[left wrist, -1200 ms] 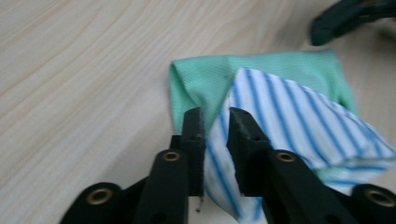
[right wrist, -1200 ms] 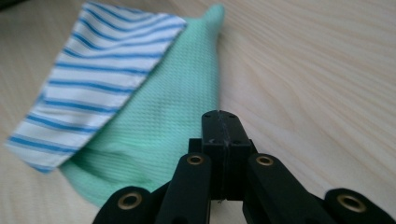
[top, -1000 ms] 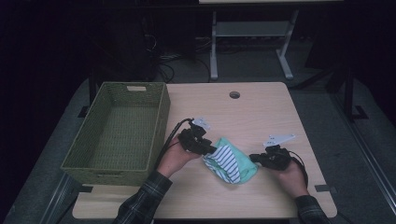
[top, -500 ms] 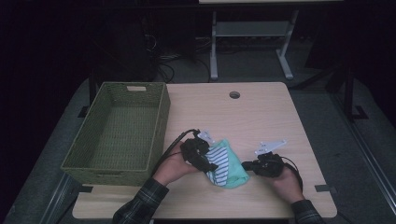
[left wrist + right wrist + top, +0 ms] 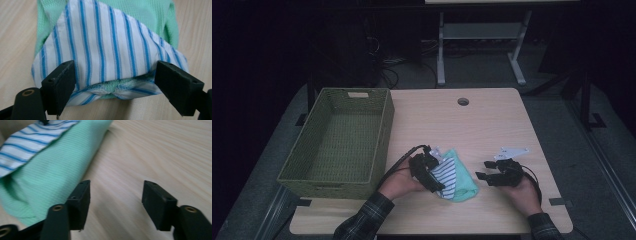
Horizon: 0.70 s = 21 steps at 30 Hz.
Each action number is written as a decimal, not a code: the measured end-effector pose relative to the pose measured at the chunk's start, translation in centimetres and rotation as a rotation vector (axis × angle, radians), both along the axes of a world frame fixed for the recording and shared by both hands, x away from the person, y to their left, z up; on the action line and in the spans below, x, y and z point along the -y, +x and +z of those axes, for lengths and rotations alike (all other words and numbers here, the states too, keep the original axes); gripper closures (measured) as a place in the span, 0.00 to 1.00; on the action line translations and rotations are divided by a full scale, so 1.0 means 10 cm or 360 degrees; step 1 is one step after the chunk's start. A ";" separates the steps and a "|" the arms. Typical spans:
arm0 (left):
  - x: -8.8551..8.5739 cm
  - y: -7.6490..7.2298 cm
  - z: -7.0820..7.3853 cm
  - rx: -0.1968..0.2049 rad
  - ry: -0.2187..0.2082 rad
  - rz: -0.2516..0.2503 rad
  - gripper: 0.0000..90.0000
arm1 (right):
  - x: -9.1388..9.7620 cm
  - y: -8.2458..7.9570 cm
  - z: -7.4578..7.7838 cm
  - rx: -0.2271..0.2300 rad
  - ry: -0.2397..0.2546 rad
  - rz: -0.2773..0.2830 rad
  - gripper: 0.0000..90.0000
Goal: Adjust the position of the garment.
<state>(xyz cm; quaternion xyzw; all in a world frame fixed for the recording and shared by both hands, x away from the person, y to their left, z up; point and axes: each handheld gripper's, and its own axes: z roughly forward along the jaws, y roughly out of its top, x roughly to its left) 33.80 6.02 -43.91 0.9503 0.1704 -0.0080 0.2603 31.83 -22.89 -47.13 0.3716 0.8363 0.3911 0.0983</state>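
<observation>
A folded mint-green cloth with a blue-and-white striped cloth folded over it lies on the wooden table near its front edge. My left gripper lies over the bundle's left side. Its jaws have just been opening and now stand wide around the striped cloth without pressing it. My right gripper rests a little to the right of the bundle. Its jaws have also just been opening, with bare table between them and the green cloth beside the left fingertip.
A large green woven basket stands empty on the table's left side. A round cable hole sits near the far edge. A metal stand is on the floor beyond the table.
The left gripper moved toward the near edge over the bundle and its jaws opened. The right gripper let go of the green cloth's right edge and now sits apart from it, open.
</observation>
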 end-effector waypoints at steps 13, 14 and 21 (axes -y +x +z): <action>0.07 -0.04 -0.12 0.0062 0.0082 -0.0058 0.16 | 0.30 0.17 -0.11 0.0089 -0.0139 -0.0338 0.14; 0.08 -0.04 -0.13 0.0074 0.0090 -0.0064 0.16 | 0.30 0.17 -0.11 0.0089 -0.0139 -0.0338 0.14; 0.10 -0.05 -0.11 0.0081 0.0123 -0.0044 0.20 | 0.29 0.18 -0.11 0.0092 -0.0150 -0.0348 0.12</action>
